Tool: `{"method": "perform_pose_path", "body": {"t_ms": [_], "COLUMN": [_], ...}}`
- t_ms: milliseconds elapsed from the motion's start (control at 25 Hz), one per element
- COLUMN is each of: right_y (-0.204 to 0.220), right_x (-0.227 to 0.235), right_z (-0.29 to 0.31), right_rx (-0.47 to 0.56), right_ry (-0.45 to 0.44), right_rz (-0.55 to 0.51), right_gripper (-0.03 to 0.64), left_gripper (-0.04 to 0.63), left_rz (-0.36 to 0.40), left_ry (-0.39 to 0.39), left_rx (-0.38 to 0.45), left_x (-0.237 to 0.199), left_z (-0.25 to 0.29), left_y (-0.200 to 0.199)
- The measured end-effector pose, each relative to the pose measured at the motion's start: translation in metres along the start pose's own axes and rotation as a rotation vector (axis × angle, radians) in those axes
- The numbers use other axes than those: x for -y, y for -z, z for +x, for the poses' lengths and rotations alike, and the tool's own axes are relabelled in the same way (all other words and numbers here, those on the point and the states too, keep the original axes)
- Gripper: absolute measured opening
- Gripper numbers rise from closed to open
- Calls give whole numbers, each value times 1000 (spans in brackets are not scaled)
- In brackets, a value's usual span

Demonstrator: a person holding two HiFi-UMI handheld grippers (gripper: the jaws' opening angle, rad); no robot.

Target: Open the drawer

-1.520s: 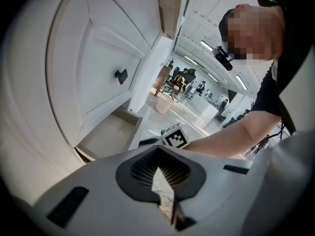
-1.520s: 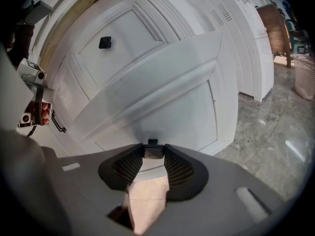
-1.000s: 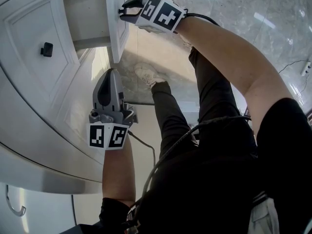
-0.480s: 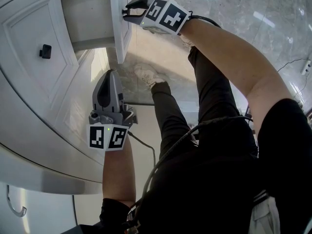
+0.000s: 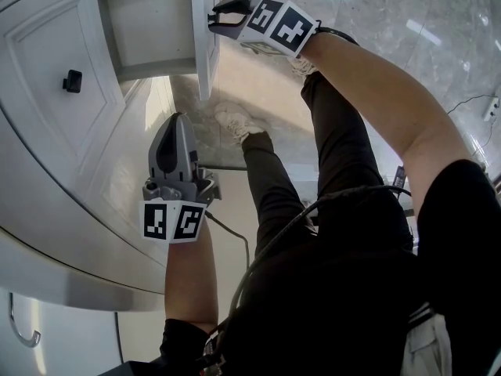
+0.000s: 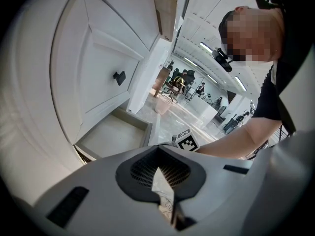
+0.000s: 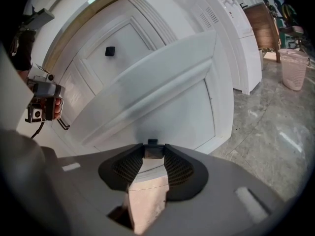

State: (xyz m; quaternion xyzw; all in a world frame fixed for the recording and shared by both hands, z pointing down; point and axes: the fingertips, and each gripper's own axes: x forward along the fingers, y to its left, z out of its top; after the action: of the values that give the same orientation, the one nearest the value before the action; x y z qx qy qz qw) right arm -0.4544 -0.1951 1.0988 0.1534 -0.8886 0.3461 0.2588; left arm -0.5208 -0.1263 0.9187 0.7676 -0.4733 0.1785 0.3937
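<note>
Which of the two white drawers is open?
The drawer whose knob the right gripper clamps: its front stands out from the cabinet, interior showing. The other drawer sits flush and shut.

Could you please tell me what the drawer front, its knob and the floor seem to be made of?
Drawer front: probably painted wood or board. It has a smooth white satin surface and moulded panel edges.
Knob: small, dark and square. It could be metal or plastic; the look leaves that open.
Floor: polished stone or marble-look tile, with grey veining and bright reflections.
</note>
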Motion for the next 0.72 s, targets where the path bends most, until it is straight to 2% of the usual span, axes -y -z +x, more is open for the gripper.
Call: {"method": "perform_pose_path", "body": {"t_ms": [720], "right_y": [20], "right_x": [5], "right_z": [-24], "right_rx": [-3], "right_ry": [18], "right_rz": [27], "right_gripper": [133], "left_gripper": [-9], "left_rz": [15], "left_ry": [8], "left_rx": [-1], "left_x": [13], "left_z": [-2], "left_y": [0]}}
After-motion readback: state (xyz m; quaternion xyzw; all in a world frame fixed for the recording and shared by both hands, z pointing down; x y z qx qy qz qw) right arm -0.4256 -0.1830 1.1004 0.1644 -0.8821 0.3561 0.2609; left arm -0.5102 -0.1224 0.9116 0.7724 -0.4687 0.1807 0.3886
